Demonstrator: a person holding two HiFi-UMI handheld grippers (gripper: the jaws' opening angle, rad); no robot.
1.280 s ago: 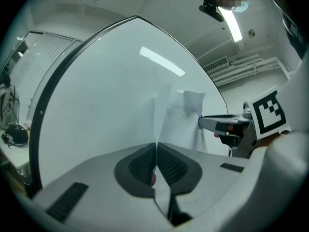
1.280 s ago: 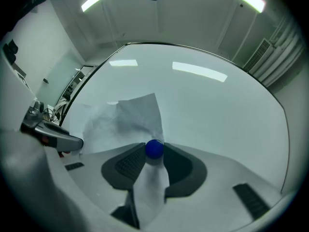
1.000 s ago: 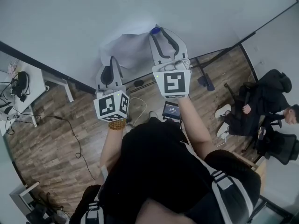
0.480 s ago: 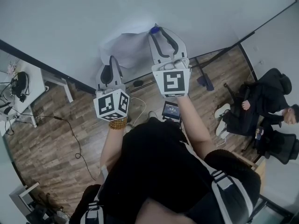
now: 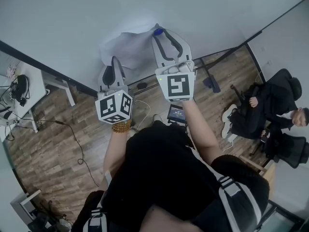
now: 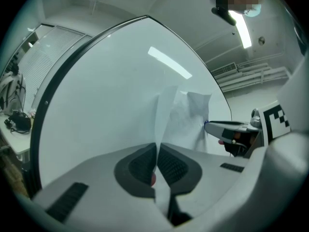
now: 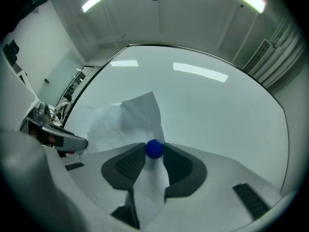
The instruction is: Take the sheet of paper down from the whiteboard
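The white sheet of paper (image 5: 126,49) bulges, crumpled, off the whiteboard (image 5: 72,18). My left gripper (image 5: 115,71) is shut on the sheet's lower edge; in the left gripper view the paper (image 6: 181,117) runs up from between the closed pads (image 6: 140,166). My right gripper (image 5: 161,32) is at the sheet's upper right corner, shut on a round blue magnet (image 5: 158,32). In the right gripper view the magnet (image 7: 154,149) sits between the pads (image 7: 128,163), with the paper (image 7: 133,117) behind and below it. The two grippers are close together.
A person in black sits on a chair (image 5: 270,108) at the right. The whiteboard's stand foot (image 5: 211,83) and a small screen (image 5: 176,114) are on the wooden floor below. A desk with gear (image 5: 26,88) and a cable (image 5: 75,137) are at the left.
Both grippers have shifted slightly left and up along the board. The paper has spread a little further left and bulges more.
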